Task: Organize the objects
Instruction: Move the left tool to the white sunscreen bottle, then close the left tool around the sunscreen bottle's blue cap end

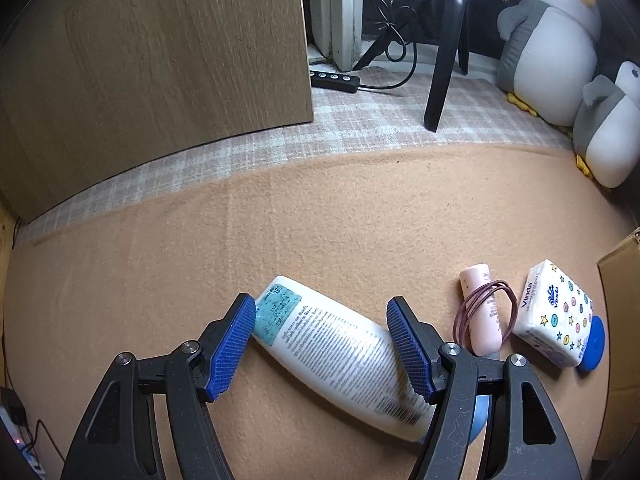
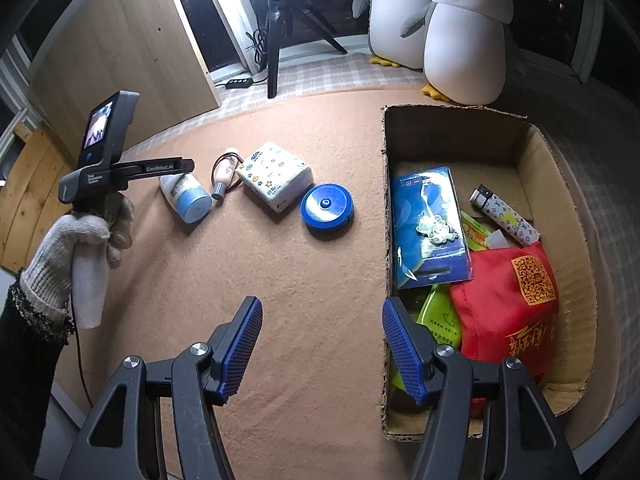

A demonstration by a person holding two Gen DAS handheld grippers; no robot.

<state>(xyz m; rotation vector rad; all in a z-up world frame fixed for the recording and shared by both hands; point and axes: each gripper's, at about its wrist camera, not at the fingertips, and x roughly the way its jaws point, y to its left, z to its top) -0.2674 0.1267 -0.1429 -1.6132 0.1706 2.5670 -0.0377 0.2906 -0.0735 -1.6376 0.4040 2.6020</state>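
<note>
Our left claw [image 1: 322, 322] hangs wide over the white lotion bottle [image 1: 340, 354], which lies on its side on the tan felt mat [image 1: 320, 220], blue pads either side but not pressing. We judge it smooth, stiff plastic, likely slippery and fairly heavy, so we'd take it across the flat middle. A pink tube [image 1: 482, 308] and tissue pack [image 1: 556, 314] lie close on its right; open mat on the left. Our right claw [image 2: 322, 348] waits open and empty beside the cardboard box [image 2: 385, 216], already fairly full.
</note>
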